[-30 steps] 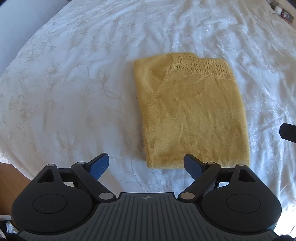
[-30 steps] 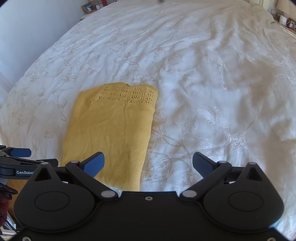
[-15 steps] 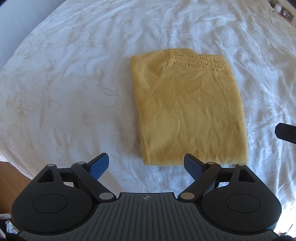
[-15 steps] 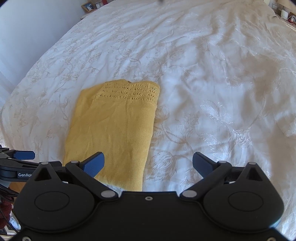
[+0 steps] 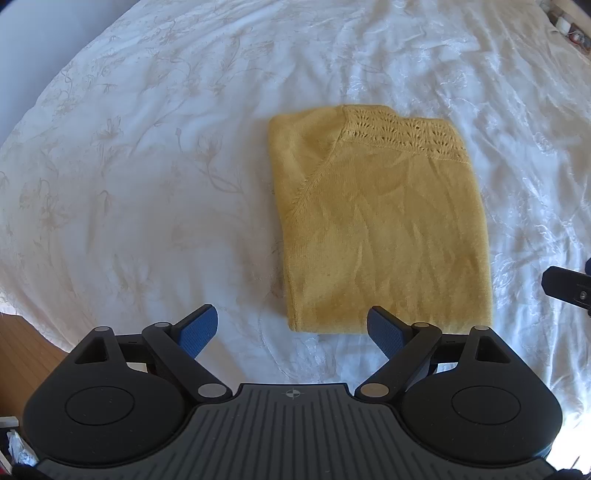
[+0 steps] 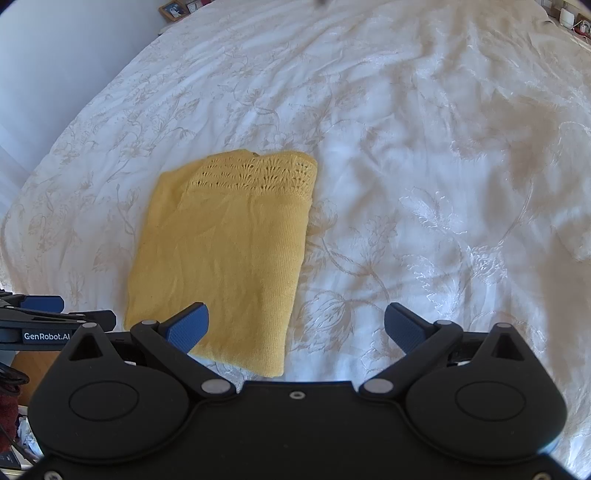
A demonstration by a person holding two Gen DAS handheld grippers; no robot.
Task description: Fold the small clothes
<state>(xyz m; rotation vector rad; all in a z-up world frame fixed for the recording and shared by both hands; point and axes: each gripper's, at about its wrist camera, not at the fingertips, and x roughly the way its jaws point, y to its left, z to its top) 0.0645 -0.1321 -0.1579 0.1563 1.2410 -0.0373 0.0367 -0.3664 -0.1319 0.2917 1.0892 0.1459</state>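
A yellow knitted sweater (image 5: 380, 229) lies folded into a neat rectangle on the white bedspread (image 5: 147, 184), its lace-pattern yoke at the far end. It also shows in the right wrist view (image 6: 221, 254). My left gripper (image 5: 291, 332) is open and empty, held above the bedspread just short of the sweater's near edge. My right gripper (image 6: 295, 328) is open and empty, over the sweater's near right corner. The right gripper's tip shows at the right edge of the left wrist view (image 5: 569, 288).
The white floral bedspread (image 6: 424, 166) covers the whole bed. A wooden floor (image 5: 22, 339) shows past the bed's near left edge. Small items stand on a nightstand (image 6: 569, 18) at the far right, picture frames (image 6: 177, 7) at the far left.
Both grippers have drawn back and up a little from the sweater, so it sits farther ahead in both views. Both stay open. The sweater has not moved.
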